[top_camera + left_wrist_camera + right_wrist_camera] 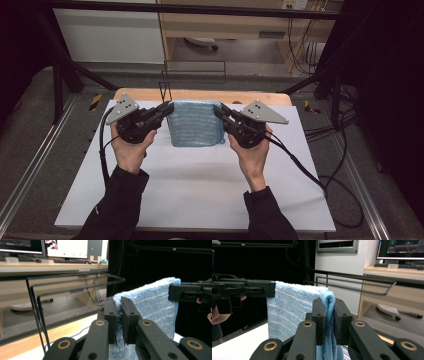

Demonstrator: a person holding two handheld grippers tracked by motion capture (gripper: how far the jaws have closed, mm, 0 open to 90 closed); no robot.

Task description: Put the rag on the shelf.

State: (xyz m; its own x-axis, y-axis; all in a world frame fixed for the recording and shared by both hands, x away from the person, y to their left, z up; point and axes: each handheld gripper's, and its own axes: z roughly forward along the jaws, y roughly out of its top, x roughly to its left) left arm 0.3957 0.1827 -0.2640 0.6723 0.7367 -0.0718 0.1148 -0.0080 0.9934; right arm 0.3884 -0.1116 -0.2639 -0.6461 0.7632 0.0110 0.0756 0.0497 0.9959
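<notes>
From the high view the blue towel [195,124] hangs between both grippers over the white table [200,190], bottom edge hard to judge. Left gripper [119,305] is clamped on one top corner, right gripper [329,305] pinches the other; the gripper views also show the wire rack [75,280] behind

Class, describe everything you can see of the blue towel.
The blue towel is light-blue terry cloth with paler stripes, folded double. It hangs stretched between two grippers, each clamped on an upper corner: the left gripper and the right gripper. Its lower edge seems to reach the white table.
</notes>
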